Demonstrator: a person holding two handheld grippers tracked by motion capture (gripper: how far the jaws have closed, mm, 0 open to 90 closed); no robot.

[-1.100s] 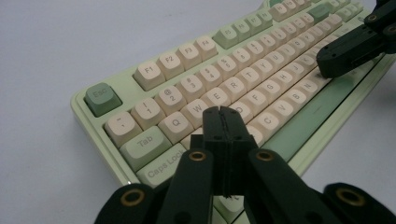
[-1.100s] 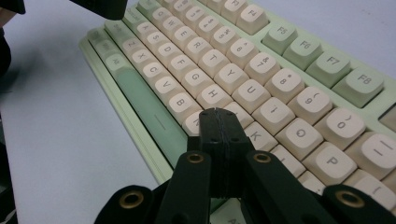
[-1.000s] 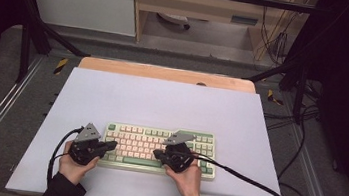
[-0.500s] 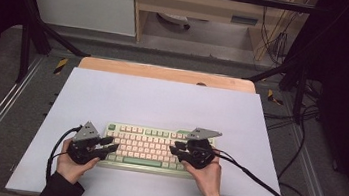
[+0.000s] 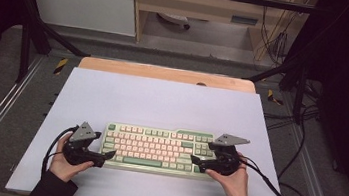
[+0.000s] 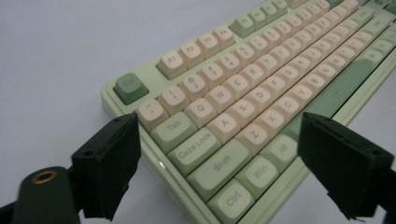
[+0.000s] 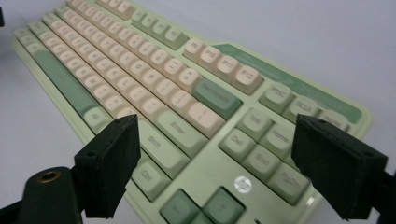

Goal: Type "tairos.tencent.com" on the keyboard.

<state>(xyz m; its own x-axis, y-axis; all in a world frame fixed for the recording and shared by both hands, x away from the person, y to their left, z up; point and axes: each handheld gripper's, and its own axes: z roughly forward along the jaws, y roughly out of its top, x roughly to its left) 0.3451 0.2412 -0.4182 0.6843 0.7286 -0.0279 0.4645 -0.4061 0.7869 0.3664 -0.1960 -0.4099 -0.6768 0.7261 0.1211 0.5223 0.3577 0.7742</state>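
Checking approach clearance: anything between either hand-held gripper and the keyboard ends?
Nothing visible. The left hand-held gripper sits at the left end of the keyboard, the right hand-held gripper at its right end, both with jaws just opened, open over the corners.

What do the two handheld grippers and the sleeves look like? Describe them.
Both the left gripper and the right gripper are black, each topped by a grey three-cornered plate and trailing a black cable. Their jaws are blocky black pads. The person's sleeves are dark.

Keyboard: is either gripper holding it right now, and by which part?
Neither. Both grippers' jaws have just been opening and stand wide: the left gripper at the keyboard's left end, the right gripper at its right end, pads clear of it.
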